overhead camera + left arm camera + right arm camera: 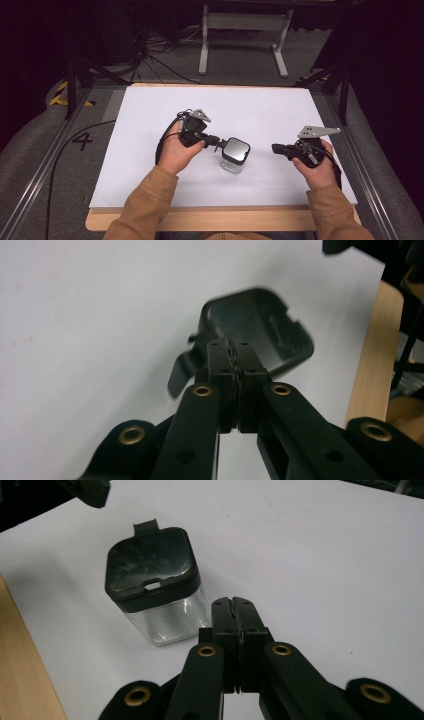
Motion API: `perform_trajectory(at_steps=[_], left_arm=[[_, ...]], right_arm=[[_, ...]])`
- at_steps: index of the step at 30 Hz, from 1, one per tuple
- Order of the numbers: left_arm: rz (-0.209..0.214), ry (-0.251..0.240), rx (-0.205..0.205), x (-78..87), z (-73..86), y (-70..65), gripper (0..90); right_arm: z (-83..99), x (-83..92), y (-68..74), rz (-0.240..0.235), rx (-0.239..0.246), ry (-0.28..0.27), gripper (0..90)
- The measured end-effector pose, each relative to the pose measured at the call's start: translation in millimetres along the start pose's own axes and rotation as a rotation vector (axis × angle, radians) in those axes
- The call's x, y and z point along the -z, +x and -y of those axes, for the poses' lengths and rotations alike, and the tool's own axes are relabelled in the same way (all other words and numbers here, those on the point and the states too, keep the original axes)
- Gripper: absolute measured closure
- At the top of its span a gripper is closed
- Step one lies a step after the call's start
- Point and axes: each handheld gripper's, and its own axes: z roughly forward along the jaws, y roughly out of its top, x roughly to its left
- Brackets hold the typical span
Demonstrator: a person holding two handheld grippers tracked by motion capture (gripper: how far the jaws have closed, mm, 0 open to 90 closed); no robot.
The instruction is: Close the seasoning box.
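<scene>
A dim room with cables and a white frame on the floor lies behind the counter (pixel 150 165), a white sheet over a wooden board. Near its middle stands one small jar (pixel 234 156): a clear, square-sided body under a black lid (pixel 150 569) with a small tab at one edge and a slot at the other. I'd judge it light and rigid, hard plastic or glass, so smooth in the walls and apt to slide or tip on the sheet if pushed from one side only. The lid's rim looks the better place to take hold, or the tab for lifting it, with the body steadied from the opposite side. The left tongs (pixel 218 142) are pressed together just beside the lid, perhaps touching its edge; I cannot tell whether they pinch anything. The right tongs (pixel 275 148) are likewise pressed together, empty, near the jar. Count: one jar, one lid, two tongs.
</scene>
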Motion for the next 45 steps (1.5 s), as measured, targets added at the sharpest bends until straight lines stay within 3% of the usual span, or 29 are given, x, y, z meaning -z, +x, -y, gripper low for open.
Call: perform_trajectory(at_steps=[3, 6, 10, 12, 14, 24, 27, 30, 33, 37, 39, 45], left_arm=[[-0.008, 0.032, 0.017, 1.3, 4.6, 6.0, 90.0], [0.005, 0.118, 0.017, -6.3, 12.0, 11.8, 90.0], [0.015, 0.197, -0.019, -19.5, 19.3, 15.1, 90.0], [0.073, 0.215, -0.015, -26.2, 21.6, 15.2, 90.0], [0.087, 0.234, -0.011, -31.7, 22.8, 14.9, 90.0], [0.060, 0.200, 0.028, -60.2, 20.2, 24.3, 90.0], [0.065, 0.197, 0.042, -59.1, 19.3, 29.4, 90.0], [0.098, 0.183, 0.060, -57.7, 18.0, 36.2, 90.0], [0.074, 0.177, 0.056, -56.5, 15.7, 39.7, 90.0], [0.023, 0.114, 0.038, -58.6, 13.5, 43.5, 90.0], [0.024, 0.087, 0.048, -61.4, 13.8, 44.3, 90.0], [0.020, 0.099, 0.067, -46.6, 18.3, 45.2, 90.0]], right_arm=[[0.7, -2.5, -3.5, 0.006, -0.006, 0.006, 90.0], [1.3, -7.8, -7.9, 0.010, -0.007, 0.023, 90.0], [0.9, -11.9, -10.4, -0.002, -0.001, 0.026, 90.0], [0.7, -12.5, -11.2, -0.005, -0.001, 0.025, 90.0], [0.8, -12.7, -11.5, -0.010, -0.003, 0.025, 90.0], [5.3, -10.0, -12.4, -0.009, -0.008, 0.018, 90.0], [8.2, -8.4, -12.0, -0.006, -0.012, 0.024, 90.0], [11.6, -6.4, -11.3, -0.003, -0.017, 0.025, 90.0], [13.2, -5.5, -11.0, -0.001, -0.021, 0.025, 90.0], [15.2, -6.3, -8.8, -0.002, -0.025, 0.028, 90.0], [15.6, -8.5, -7.7, -0.002, -0.018, 0.034, 90.0], [13.6, -23.3, -3.8, -0.019, 0.003, 0.056, 90.0]])
